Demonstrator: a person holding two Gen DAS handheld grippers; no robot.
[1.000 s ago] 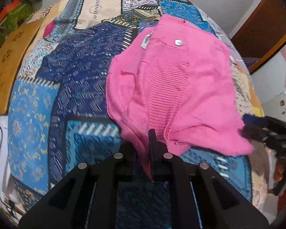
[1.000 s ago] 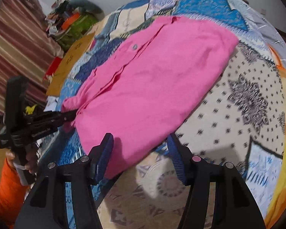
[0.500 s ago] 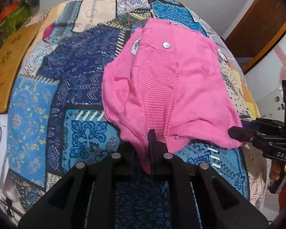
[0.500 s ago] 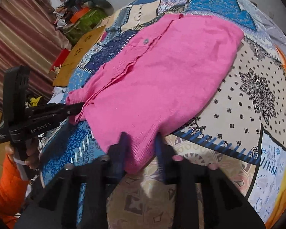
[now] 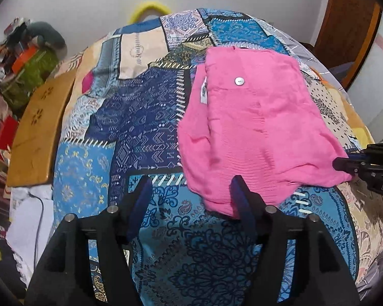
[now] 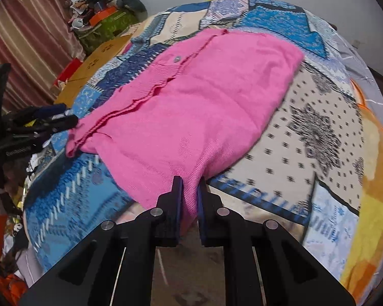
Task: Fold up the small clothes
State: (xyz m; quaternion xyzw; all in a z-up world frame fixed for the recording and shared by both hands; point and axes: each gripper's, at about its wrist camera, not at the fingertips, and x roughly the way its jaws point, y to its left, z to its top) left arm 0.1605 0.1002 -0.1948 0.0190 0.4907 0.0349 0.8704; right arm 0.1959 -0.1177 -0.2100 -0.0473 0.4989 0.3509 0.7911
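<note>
A pink knitted cardigan (image 5: 252, 125) with a white button lies spread on the patchwork bedspread (image 5: 140, 132). It also shows in the right wrist view (image 6: 191, 102). My left gripper (image 5: 191, 193) is open, its jaws wide apart just in front of the cardigan's near hem, holding nothing. My right gripper (image 6: 190, 191) is shut on the cardigan's near corner. In the left wrist view the right gripper (image 5: 344, 164) pinches the cardigan's right corner. In the right wrist view the left gripper (image 6: 69, 121) sits at the cardigan's left corner.
A wooden board (image 5: 38, 132) lies along the bed's left side. A pile of clutter (image 5: 25, 58) stands at the far left. A yellow ring (image 5: 148, 10) shows behind the bed. A wooden door (image 5: 344, 25) is at the right.
My left gripper has let go of the cardigan's hem and opened wide. My right gripper has closed on the cardigan's corner and holds it.
</note>
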